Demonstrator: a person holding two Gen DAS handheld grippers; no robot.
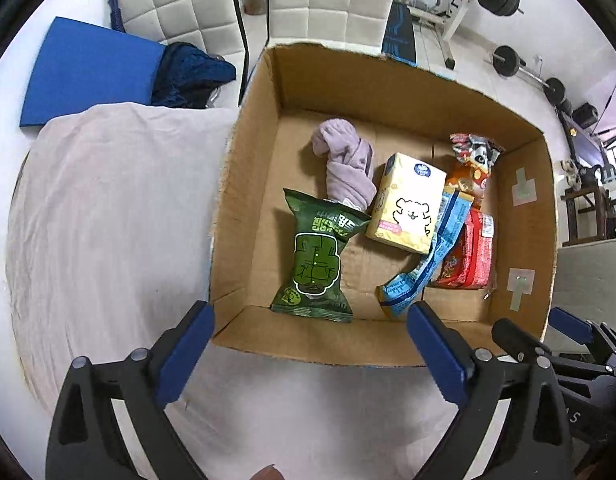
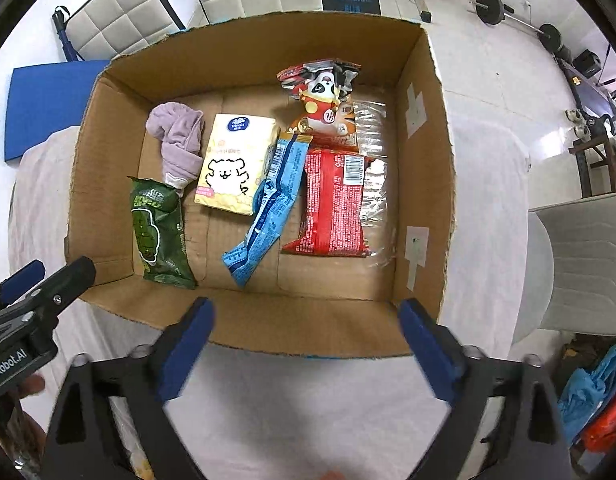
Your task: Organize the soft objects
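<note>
Both my left gripper [image 1: 308,332] and right gripper [image 2: 304,326] gape empty before the brown cardboard box [image 2: 308,320]. Ahead-left inside, the limp lilac cloth bundle [image 2: 179,140]: light, compressible; pinch its knotted middle.

You can read "enRobot.AI" in white letters on the left gripper [image 2: 40,280]; the writing on the packets is too small.

Left gripper [image 1: 309,326]: black plastic frame with triangular cut-outs, two fingers [image 1: 188,354] faced in blue pads, round silver screw heads at the joints. Right gripper [image 2: 304,326]: same build, black frame, blue-padded fingers [image 2: 186,354], silver screws. White lettering ending "enRobot.AI" on the left unit's side. Sliver of skin at bottom edge.
</note>
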